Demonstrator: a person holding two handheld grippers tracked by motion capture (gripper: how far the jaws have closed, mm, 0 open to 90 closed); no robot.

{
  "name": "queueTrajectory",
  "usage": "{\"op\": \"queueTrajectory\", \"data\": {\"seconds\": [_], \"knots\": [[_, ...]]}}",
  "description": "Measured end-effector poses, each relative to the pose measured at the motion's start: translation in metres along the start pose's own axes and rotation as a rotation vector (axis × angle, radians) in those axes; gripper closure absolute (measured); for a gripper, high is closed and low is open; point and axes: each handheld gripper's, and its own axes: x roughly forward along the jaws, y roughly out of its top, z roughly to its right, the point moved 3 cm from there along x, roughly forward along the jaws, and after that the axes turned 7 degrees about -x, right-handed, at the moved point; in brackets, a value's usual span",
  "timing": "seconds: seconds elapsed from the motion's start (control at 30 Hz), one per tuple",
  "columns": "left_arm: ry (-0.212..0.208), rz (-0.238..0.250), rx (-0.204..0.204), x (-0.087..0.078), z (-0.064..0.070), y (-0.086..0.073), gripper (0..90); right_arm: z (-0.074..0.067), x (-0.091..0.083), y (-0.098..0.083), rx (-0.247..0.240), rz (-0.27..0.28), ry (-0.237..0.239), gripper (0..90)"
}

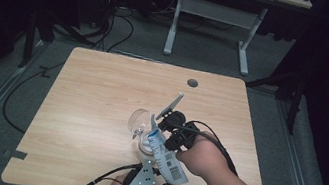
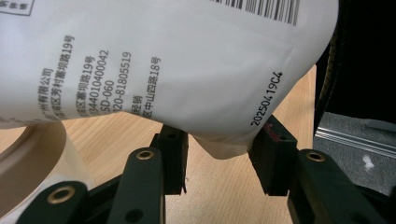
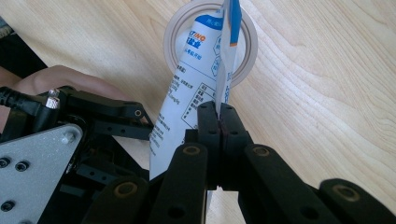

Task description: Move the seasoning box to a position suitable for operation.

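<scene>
Near the front edge, mid-table: we work a white pouch (image 1: 165,156) over a clear cup (image 1: 141,122), both hands close together.
Pouch: white refill bag w/ blue print and barcode, tilted, top end leaning over the cup's mouth, bottom end toward the front edge.
Cup: see-through, sits on the wood table (image 1: 101,92) just left of the right gripper; in the right gripper view its pale rim (image 3: 250,44) rings the pouch's top.
Left gripper (image 1: 143,184): at the front edge, grey plate up. In the left gripper view the pouch's bottom corner (image 2: 224,144) hangs between the jaws; right pad seems to touch it, left pad stands a bit off. We can't tell if it truly grips.
Right gripper (image 3: 219,116): clenched on the pouch's thin side seam, pads pressed flat together w/ the film between.
Step (our guess): holding the pouch steady to pour or open it into the cup.
Risk 1: grip is on a thin seam only; film could slip out, pouch flops, contents miss the cup.
Risk 2: cup is light and nothing holds it; a push from the pouch could tip or slide it.
Risk 3: if the left jaws aren't really pinching, the bottom end drops when we tilt more.
Risk 4: cables near the front edge may snag a wrist turn.
</scene>
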Motion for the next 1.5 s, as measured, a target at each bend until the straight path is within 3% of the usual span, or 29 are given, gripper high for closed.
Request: {"op": "queueTrajectory", "data": {"seconds": [0.57, 1.5], "knots": [[0.005, 0.003, -0.006, -0.0004, -0.0025, -0.0005, 49.3, -0.0014, -0.0008, 0.0039, 0.011, 0.008, 0.006, 90.0], [0.01, -0.012, -0.013, -0.0071, -0.0095, -0.0074, 45.1, 0.0019, -0.0034, 0.0007, 0.006, 0.013, -0.006, 90.0]]}}
